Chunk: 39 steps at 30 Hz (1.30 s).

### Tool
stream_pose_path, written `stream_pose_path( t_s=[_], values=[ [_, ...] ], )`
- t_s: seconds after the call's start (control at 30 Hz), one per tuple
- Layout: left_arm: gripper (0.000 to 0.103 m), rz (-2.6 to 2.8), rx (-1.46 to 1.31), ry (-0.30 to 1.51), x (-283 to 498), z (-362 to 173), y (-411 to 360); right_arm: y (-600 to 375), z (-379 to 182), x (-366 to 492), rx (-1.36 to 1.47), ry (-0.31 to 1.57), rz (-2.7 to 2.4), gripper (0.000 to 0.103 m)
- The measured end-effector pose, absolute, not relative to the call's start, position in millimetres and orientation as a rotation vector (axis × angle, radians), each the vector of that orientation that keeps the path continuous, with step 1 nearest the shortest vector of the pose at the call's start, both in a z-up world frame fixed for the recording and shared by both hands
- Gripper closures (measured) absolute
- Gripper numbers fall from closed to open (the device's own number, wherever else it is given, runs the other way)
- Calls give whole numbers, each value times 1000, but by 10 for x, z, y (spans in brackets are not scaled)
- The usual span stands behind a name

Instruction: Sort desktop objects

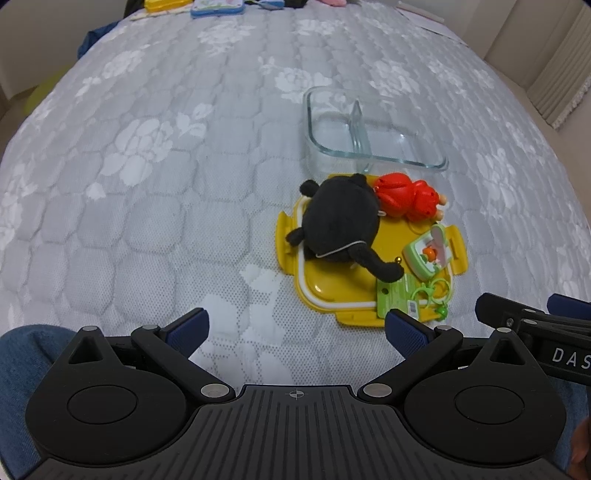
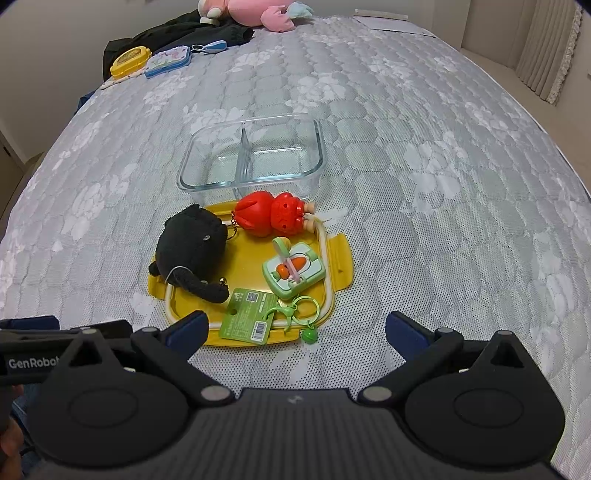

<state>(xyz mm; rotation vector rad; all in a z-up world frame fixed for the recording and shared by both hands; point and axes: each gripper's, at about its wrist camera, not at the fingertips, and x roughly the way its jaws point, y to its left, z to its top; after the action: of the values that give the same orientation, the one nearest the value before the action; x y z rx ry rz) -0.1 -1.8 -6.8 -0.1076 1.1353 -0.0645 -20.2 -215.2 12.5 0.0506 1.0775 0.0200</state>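
A yellow lid lies on the quilted bed. On it rest a black plush toy, a red figure keychain and a green carrot keychain with its green tag. Behind the lid stands an empty clear glass container with a divider. My left gripper is open, just short of the lid's near edge. My right gripper is open too, near the lid's front.
At the bed's far edge lie a yellow box, a blue tin, dark clothing and a pink plush. A person's denim leg shows at lower left. Quilted surface spreads to the left and right of the lid.
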Motion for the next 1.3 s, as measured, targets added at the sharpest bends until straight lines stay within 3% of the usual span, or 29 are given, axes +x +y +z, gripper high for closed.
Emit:
stream_pose_path(
  t_s=[0.97, 1.17, 1.3],
  values=[
    [0, -100, -128, 1187, 195, -344, -9, -2154, -109, -50, 50, 1113, 12, 0],
    [0, -116, -131, 1154, 305, -456, -4, -2289, -203, 35, 79, 1021, -8, 0],
    [0, -127, -62, 1100, 463, -595, -82, -2410, -291, 104, 151, 839, 5, 0]
  ],
)
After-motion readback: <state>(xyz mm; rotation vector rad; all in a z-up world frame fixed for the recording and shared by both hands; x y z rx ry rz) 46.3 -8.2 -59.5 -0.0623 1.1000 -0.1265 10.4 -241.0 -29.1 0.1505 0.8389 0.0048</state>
